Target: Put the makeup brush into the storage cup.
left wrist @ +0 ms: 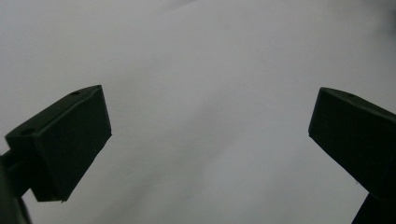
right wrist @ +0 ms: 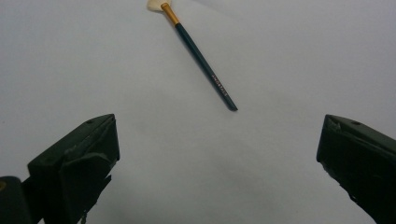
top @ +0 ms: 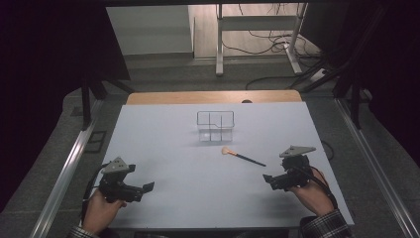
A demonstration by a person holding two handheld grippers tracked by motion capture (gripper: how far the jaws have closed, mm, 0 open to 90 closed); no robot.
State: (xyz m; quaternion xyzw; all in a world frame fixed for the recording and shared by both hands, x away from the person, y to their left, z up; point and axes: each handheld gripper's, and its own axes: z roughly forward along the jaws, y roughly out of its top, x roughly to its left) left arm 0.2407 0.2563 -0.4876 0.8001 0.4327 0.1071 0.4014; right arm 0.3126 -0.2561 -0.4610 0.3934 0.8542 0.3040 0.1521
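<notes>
The white table [top: 163, 148] carries a clear wire-rimmed organizer [top: 215, 126] toward its far side. Just nearer lies the brush [top: 242, 157], flat, nothing between it and the right tongs [top: 268, 178]. Both right and left tongs [top: 148, 187] gape wide, holding nothing.

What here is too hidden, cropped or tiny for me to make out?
- Brush: right gripper view's top edge cuts off its bristles; the handle lettering is too small to read.
- Clear organizer: high view, too small and transparent to tell whether its compartments hold anything.
- Left gripper: left gripper view, edges crop its wide-apart jaws.
</notes>
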